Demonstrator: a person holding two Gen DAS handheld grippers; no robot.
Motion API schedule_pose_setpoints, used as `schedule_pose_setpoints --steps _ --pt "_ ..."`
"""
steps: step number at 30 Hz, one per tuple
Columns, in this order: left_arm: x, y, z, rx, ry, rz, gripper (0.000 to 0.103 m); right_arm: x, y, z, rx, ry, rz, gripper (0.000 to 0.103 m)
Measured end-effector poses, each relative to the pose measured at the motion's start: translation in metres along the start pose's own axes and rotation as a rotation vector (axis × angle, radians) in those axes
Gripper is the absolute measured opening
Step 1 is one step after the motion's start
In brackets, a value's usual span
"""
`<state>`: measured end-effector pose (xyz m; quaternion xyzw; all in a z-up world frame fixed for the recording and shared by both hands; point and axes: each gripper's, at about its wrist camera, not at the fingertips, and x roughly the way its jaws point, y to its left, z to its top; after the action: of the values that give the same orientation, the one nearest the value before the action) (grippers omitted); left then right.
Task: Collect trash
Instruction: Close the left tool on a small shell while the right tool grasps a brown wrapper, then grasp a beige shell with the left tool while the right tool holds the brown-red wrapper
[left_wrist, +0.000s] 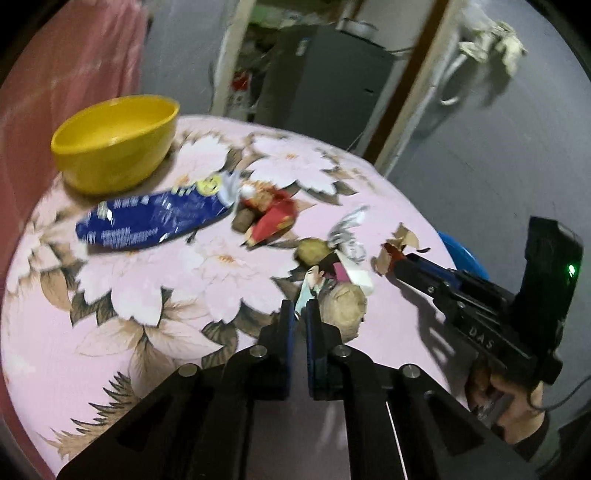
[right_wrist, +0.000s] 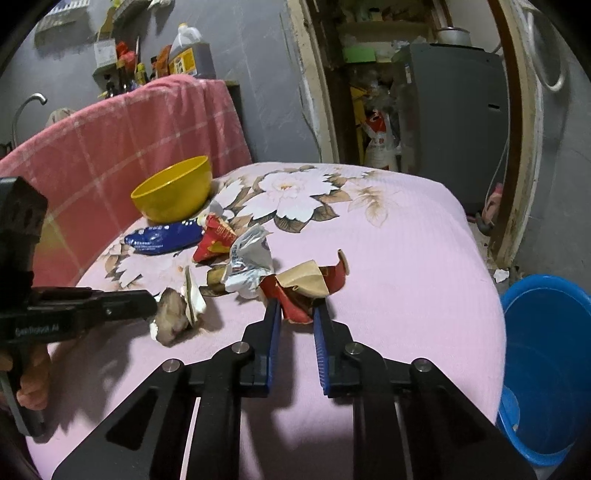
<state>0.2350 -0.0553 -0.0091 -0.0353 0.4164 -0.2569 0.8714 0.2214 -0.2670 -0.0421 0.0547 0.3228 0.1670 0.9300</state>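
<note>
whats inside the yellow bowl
The yellow bowl looks empty: only bare yellow inner wall and bottom show in the left wrist view. The near wall hides a strip of the bottom, so something small there cannot be ruled out.

I see grey plaster walls (right_wrist: 266, 74) and a worn wooden doorway (right_wrist: 517, 147). A grey metal cabinet (right_wrist: 450, 122) stands beyond it. A red checked cloth (right_wrist: 122, 133) hangs behind my bench.

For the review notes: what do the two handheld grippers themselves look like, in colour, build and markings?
Both are black handheld units. The left gripper and right gripper have flat black linkage arms with silver pivot pins, and blue ribbed pads line the jaws. The right gripper's body carries white lettering, a green indicator light and a thin dark cable; the left's also shows white lettering.
</note>
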Motion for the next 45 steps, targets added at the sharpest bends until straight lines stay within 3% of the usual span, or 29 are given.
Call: schedule_pose_setpoints --steps 4,6,8,20,25,31,36,40,43,45 --pt "0.003 -0.014 0.0 0.064 -0.004 0.013 0.008 -0.006 -0.004 -0.001 0.016 -0.016 -0.01 0.015" --pt "0.007 -0.022 -0.001 0.1 -0.002 0.034 0.021 -0.009 -0.005 -0.001 0.009 -0.023 -0.024 0.015" --pt "0.007 -0.03 -0.003 0.131 -0.023 0.04 0.027 -0.012 -0.006 -0.001 0.006 -0.029 -0.036 0.015" --pt "-0.011 -0.069 -0.022 0.332 -0.184 0.143 0.027 -0.028 -0.024 -0.006 0.044 -0.049 -0.051 0.015" --pt "0.008 -0.079 -0.018 0.399 -0.126 0.138 0.027 -0.029 -0.027 -0.008 0.056 -0.047 -0.049 0.015" --pt "0.033 -0.058 -0.003 0.313 -0.032 0.167 0.027 -0.027 -0.027 -0.01 0.055 -0.038 -0.045 0.015" --pt "0.035 -0.034 0.005 0.185 0.011 0.101 0.027 -0.026 -0.028 -0.01 0.054 -0.036 -0.041 0.015" --pt "0.033 -0.027 0.007 0.141 0.013 0.069 0.026 -0.026 -0.027 -0.01 0.05 -0.034 -0.036 0.015" --pt "0.031 -0.024 0.007 0.106 0.011 0.046 0.017 -0.026 -0.027 -0.011 0.048 -0.031 -0.031 0.015" --pt "0.028 -0.021 0.007 0.075 0.014 0.016 0.017 -0.026 -0.026 -0.012 0.047 -0.029 -0.028 0.015"
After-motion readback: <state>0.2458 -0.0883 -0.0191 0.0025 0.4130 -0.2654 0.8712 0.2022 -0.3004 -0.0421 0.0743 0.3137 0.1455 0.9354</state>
